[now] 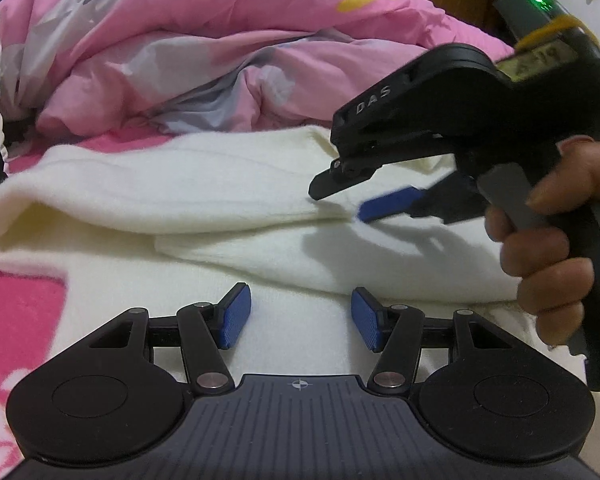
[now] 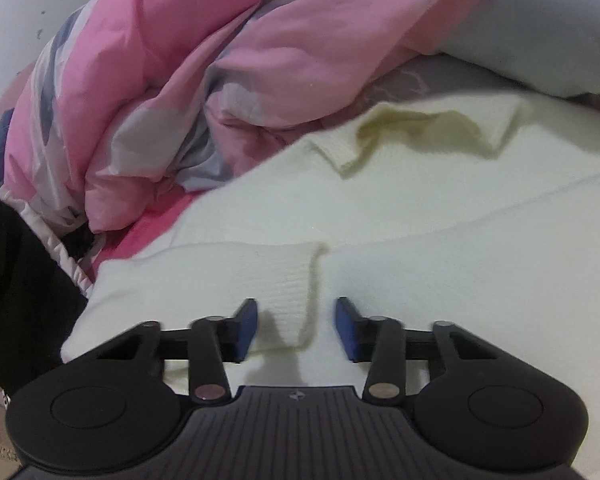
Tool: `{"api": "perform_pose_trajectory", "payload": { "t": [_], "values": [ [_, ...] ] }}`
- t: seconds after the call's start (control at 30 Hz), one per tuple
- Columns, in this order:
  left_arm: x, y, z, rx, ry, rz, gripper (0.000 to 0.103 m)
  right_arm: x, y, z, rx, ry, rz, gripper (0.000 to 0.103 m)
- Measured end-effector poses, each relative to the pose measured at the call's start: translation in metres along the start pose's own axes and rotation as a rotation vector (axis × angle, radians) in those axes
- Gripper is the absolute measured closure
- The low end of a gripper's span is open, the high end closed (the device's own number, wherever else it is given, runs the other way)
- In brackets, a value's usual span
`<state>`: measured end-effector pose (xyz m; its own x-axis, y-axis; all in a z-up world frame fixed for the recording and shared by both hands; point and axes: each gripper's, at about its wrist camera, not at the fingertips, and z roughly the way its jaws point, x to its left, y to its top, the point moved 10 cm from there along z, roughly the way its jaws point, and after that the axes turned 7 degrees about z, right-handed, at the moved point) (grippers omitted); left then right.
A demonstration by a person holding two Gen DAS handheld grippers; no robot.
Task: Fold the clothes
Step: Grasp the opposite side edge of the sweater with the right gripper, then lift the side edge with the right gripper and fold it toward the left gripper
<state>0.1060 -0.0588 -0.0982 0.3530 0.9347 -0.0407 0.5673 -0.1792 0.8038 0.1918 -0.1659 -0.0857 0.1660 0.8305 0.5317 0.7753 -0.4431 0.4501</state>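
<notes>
On the bed [image 1: 16, 300] I count one cream sweater [image 1: 204, 184], one bunched pink quilt [image 1: 148, 52] behind it, and my two hand-held grippers. The bed sheet is bright pink with pale flowers; a white wall and a strip of brown wood show at the far right of the left view. The sweater is soft ribbed knit, lying partly folded, a sleeve doubled over the body and its cuff [image 2: 284, 280] just ahead of my right hand-held gripper [image 2: 296, 324], whose blue pads [image 2: 246, 330] stand spread, nothing between them. My left hand-held gripper [image 1: 300, 320] is spread too, low over the sweater's body. A hand [image 1: 556, 240] grips the right tool's handle.
</notes>
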Motion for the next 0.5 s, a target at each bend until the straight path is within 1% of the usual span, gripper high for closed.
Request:
{"api": "perform_pose_trajectory", "payload": {
  "t": [0.03,0.07,0.1,0.17,0.27,0.33,0.5],
  "values": [
    [0.0,0.0,0.0,0.0,0.0,0.0,0.047,0.001,0.0,0.002,0.001,0.001,-0.004,0.091],
    [0.0,0.0,0.0,0.0,0.0,0.0,0.047,0.002,0.0,0.003,0.003,0.002,-0.008,0.096],
    [0.0,0.0,0.0,0.0,0.0,0.0,0.047,0.003,0.001,0.002,-0.004,0.006,-0.012,0.099],
    [0.0,0.0,0.0,0.0,0.0,0.0,0.047,0.008,0.006,-0.009,-0.038,0.035,-0.01,0.1],
    [0.0,-0.001,0.0,0.0,0.0,0.0,0.047,0.019,0.02,-0.037,-0.118,0.076,-0.033,0.1],
    [0.0,-0.001,0.0,0.0,0.0,0.0,0.047,0.025,0.031,-0.059,-0.178,0.082,-0.059,0.1],
    [0.0,-0.001,0.0,0.0,0.0,0.001,0.047,0.023,0.059,-0.116,-0.334,0.049,-0.114,0.1]
  ]
}}
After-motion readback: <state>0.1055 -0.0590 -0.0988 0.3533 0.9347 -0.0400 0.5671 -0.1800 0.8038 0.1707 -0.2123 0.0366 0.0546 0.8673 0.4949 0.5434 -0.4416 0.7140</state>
